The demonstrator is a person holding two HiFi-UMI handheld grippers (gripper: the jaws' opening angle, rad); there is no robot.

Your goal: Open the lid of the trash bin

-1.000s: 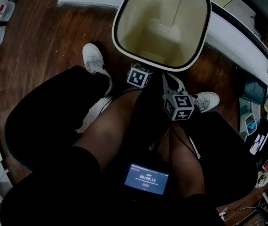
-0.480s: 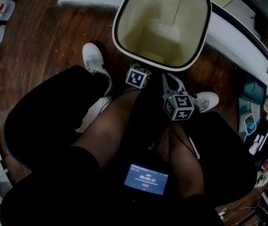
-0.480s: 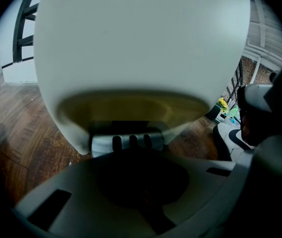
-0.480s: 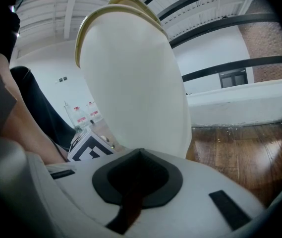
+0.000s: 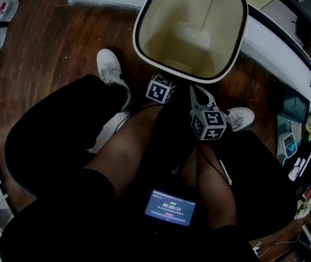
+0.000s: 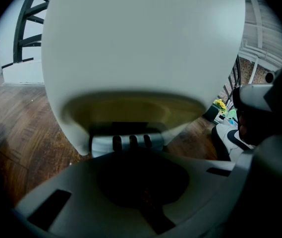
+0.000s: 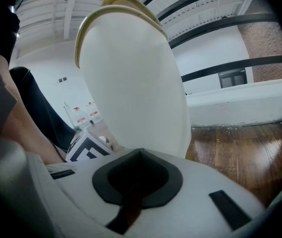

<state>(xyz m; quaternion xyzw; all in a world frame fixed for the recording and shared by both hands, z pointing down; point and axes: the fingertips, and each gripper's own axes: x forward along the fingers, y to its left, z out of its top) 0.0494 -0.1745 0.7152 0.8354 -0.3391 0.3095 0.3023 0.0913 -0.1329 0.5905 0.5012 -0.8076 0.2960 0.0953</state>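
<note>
1. Left gripper [image 6: 131, 153]: jaws together, nothing between them. Tips low at the foot of the bin [image 5: 160, 26], aimed at its front.
2. Right gripper [image 7: 140, 151]: jaws also together, empty. It sits to the right of the left one, with the bin's white wall rising just beyond its tips and leftward in its view. No contact seen.
3. Pedal [image 6: 127, 143]: grey bar with three slots, in the recess under the bin's front. It lies dead ahead of the left tips, its long axis crosswise to the jaws. Tips look to be touching it, but the wide-angle view is too distorted to say whether they bear down on it.
4. Left gripper is the nearer to the pedal. The right one is off to the side, by the wall and not the pedal.
5. Bin stands on the wood floor [image 5: 62, 42] just ahead of the person's feet. From the head view the mouth is open and the cream interior is bare.
6. Lid [image 7: 131, 6]: raised, seen as a yellowish edge above the rim. Judgement: task is at or near done; holding it likely depends on the left gripper on the pedal.
</note>
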